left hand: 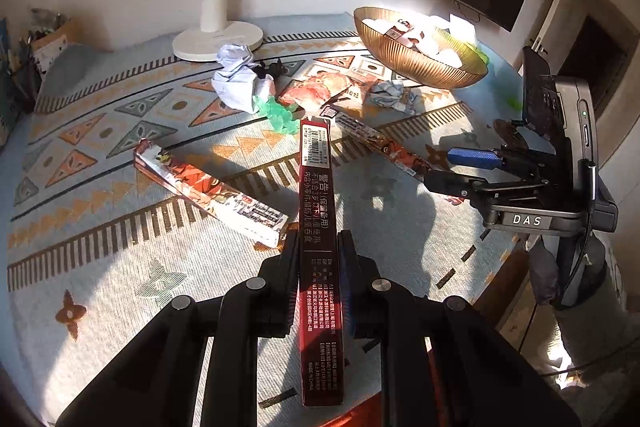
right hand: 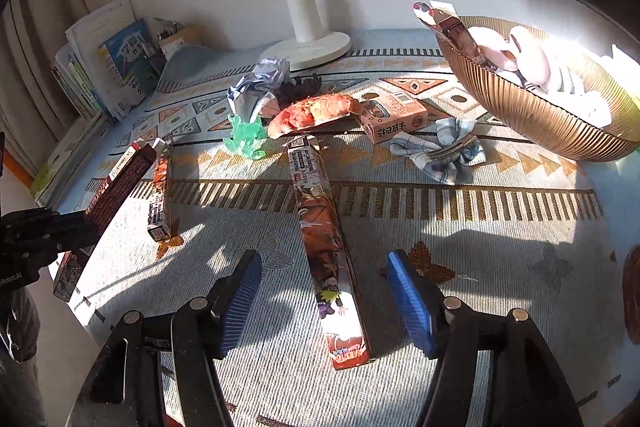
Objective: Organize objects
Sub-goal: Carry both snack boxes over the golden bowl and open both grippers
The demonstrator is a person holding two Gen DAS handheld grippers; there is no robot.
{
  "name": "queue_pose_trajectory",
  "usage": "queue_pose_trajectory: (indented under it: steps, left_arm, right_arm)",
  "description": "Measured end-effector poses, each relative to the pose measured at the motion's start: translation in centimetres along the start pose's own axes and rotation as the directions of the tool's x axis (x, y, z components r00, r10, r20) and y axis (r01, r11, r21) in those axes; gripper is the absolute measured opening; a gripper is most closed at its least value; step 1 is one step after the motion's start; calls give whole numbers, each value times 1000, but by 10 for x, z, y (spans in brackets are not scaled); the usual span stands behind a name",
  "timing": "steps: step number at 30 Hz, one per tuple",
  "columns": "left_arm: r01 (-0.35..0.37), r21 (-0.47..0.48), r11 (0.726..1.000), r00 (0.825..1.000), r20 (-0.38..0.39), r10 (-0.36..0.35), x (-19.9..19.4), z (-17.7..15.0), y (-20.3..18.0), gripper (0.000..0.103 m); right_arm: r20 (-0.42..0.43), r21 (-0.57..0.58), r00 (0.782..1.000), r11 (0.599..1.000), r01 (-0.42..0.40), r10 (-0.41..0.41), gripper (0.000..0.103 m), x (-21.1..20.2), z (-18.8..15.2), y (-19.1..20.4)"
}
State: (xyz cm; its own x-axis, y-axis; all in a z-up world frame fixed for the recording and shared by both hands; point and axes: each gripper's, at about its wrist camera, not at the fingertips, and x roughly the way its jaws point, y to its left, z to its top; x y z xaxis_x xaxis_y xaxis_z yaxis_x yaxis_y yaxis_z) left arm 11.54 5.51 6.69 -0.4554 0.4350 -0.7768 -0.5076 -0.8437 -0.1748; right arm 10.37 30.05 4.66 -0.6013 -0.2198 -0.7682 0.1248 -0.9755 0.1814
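**A:** What does the left gripper [left hand: 318, 259] have?

**B:** Its black jaws are clamped tight on a long dark-red cardboard box printed with white text [left hand: 318, 227], gripping it partway along, the barcode end pointing away toward the middle of the table. The box is lifted clear of the pale woven tablecloth with orange and grey triangles [left hand: 120, 287].

**A:** And the right gripper [right hand: 324, 301]?

**B:** Roughly half open, holding nothing. A long box with a colourful cartoon print [right hand: 326, 247] lies flat on the cloth between its blue ribbed pads [right hand: 412, 301], which stand clear of it on both sides. Its near end sits toward the table's front edge.

**A:** Other boxes?

**B:** A second long cartoon-printed box [left hand: 208, 189] lies flat toward the left side. A small tan carton [right hand: 394, 117] sits near the middle, beside a crumpled orange wrapper [right hand: 312, 113] and a translucent green plastic piece [right hand: 245, 139].

**A:** The far edge?

**B:** A white lamp base [right hand: 306, 53] stands there with crumpled pale paper [right hand: 260, 83] just in front. A ribbed amber bowl [right hand: 532, 119] sits at the far right corner, holding pale rounded items and one upright box.
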Motion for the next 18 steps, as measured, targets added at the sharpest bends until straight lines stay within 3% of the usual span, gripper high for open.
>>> queue_pose_trajectory:
  steps: [2, 3, 4, 5, 6, 7, 13, 16, 18]
  left_arm:
    - [-53, -62, 997, 998, 15, 54, -12, -6, 23, 15]
    - [-73, -92, 993, 997, 17, 75, -16, -8, 33, 15]
    - [-87, -123, 989, 996, 22, 90, -20, -11, 43, 15]
    - [-95, -145, 985, 995, 26, 100, -22, -13, 51, 15]
    - [-108, -158, 981, 993, 28, 114, -23, -14, 56, 15]
    - [-129, -159, 979, 990, 31, 135, -24, -14, 58, 15]
    - [-94, -52, 994, 992, 82, 98, -17, 21, 24, 15]
    - [-60, 25, 998, 991, 124, 56, -15, 53, -3, 15]
    - [-32, 60, 998, 988, 154, 22, -13, 79, -22, 15]
  right_arm:
    - [-33, -9, 999, 1000, 23, -24, 64, 13, 4, 3]
    - [-62, -35, 997, 998, 53, -55, 61, 20, 3, 8]
    - [-40, -91, 991, 988, 122, -126, 56, 20, 0, 17]
    - [-30, -144, 985, 976, 164, -170, 44, 21, -4, 27]
    - [-22, -162, 986, 974, 161, -167, 21, 19, -7, 34]
    - [-34, -158, 990, 979, 128, -135, 18, 18, -9, 40]
    - [-21, -158, 1000, 987, 3, -6, 18, -2, -15, 54]
    - [42, -109, 999, 994, 33, -29, 18, -30, 3, 35]
    - [107, -50, 990, 994, 95, -89, 18, -55, 20, 12]
